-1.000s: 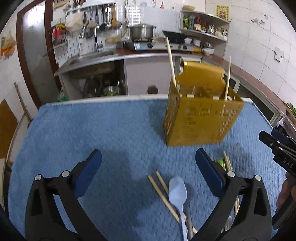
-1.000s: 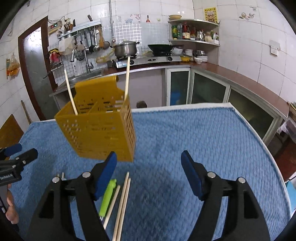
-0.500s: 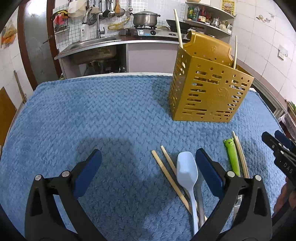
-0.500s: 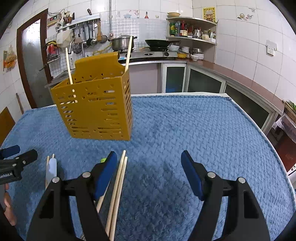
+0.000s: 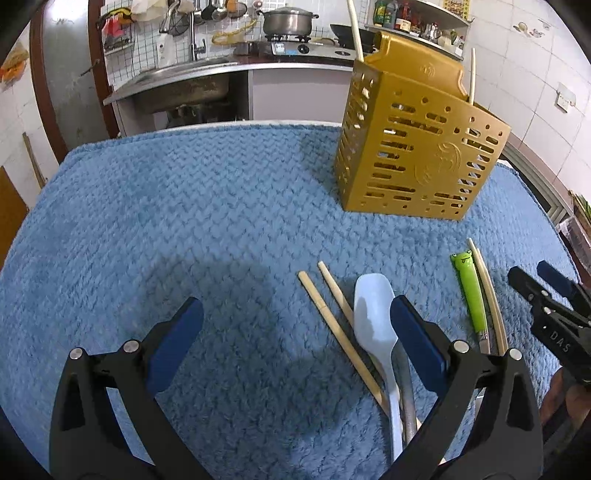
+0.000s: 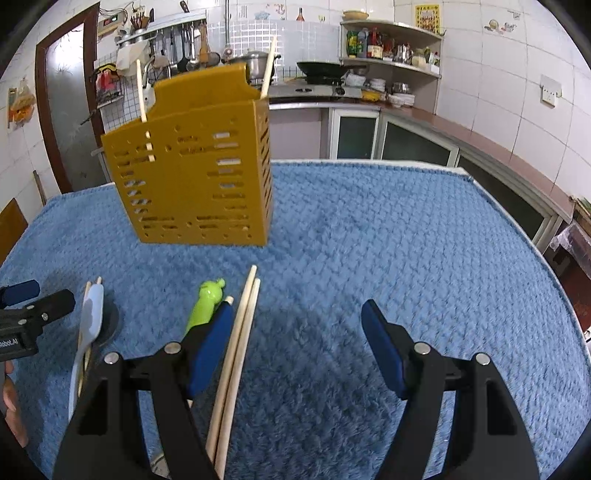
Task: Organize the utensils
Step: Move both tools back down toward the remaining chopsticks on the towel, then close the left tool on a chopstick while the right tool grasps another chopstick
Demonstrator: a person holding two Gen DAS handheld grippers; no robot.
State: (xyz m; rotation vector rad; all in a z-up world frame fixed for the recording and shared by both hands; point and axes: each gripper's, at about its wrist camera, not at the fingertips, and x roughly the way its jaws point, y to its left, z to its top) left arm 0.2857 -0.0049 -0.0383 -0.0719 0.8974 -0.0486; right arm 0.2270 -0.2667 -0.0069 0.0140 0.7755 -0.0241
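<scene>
A yellow slotted utensil holder (image 5: 417,147) stands on the blue towel with two chopsticks upright in it; it also shows in the right wrist view (image 6: 192,170). On the towel lie a pair of wooden chopsticks (image 5: 332,325), a pale blue spoon (image 5: 375,325), a green frog-handled utensil (image 5: 469,291) and a second chopstick pair (image 5: 489,295). My left gripper (image 5: 295,332) is open and empty, its right finger over the spoon. My right gripper (image 6: 299,347) is open and empty, with the second chopstick pair (image 6: 236,354) just inside its left finger and the frog utensil (image 6: 205,304) beside it.
The blue towel (image 5: 166,221) covers the table. A kitchen counter with sink, stove and pot (image 5: 288,22) runs behind. A shelf with bottles (image 6: 388,40) is at the back right. The table's right edge (image 6: 554,273) curves close.
Both grippers have lowered and drawn nearer to the utensils on the towel. The holder now looms larger, and both grippers stayed open.
</scene>
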